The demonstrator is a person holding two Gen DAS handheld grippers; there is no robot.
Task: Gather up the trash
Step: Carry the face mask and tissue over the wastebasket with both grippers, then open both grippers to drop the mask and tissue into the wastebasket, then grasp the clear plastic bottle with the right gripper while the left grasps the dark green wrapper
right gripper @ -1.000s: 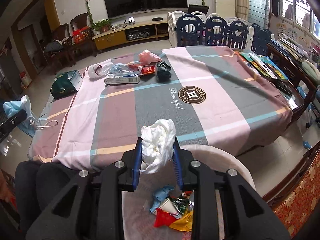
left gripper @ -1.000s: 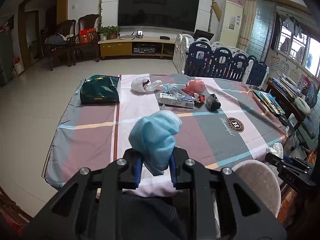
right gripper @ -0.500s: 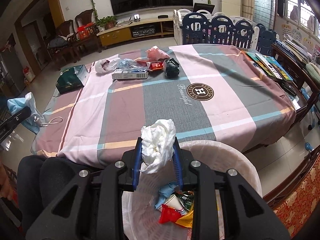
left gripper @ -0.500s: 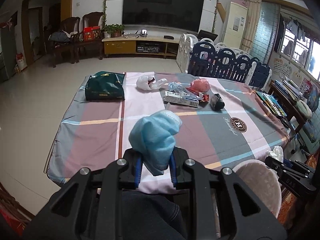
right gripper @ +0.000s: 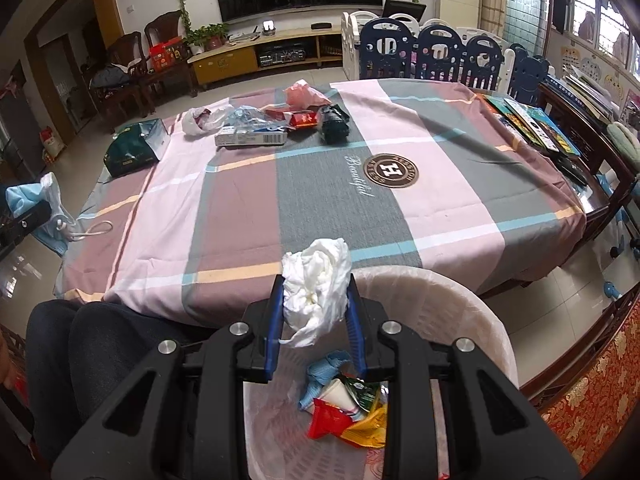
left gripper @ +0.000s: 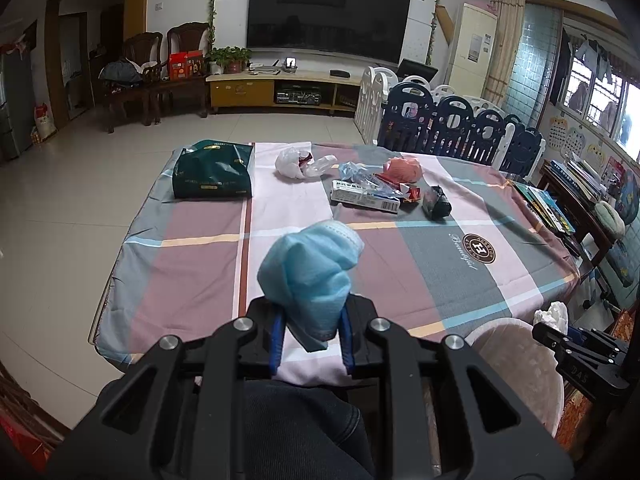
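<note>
My left gripper (left gripper: 310, 322) is shut on a crumpled blue face mask (left gripper: 310, 270), held above the near edge of the table. The same mask (right gripper: 24, 200), its ear loops dangling, hangs at the left edge of the right wrist view. My right gripper (right gripper: 314, 314) is shut on a wad of white tissue (right gripper: 316, 288) and hangs over the pale wastebasket (right gripper: 460, 304), which holds several wrappers (right gripper: 344, 412). In the left wrist view the tissue (left gripper: 554, 314) and the basket (left gripper: 512, 352) sit at lower right.
The plaid-covered table (right gripper: 320, 200) carries at its far side a dark green bag (left gripper: 214, 170), a white plastic bag (left gripper: 294, 162), a long box (left gripper: 364, 198), a pink bag (left gripper: 402, 168) and a black item (left gripper: 436, 202). A person's dark-trousered knees (right gripper: 92, 328) are near. Books (right gripper: 528, 124) lie right.
Both views have shifted slightly: the table looks a bit nearer and the wastebasket sits more fully under the right gripper. Both grips stay the same.
</note>
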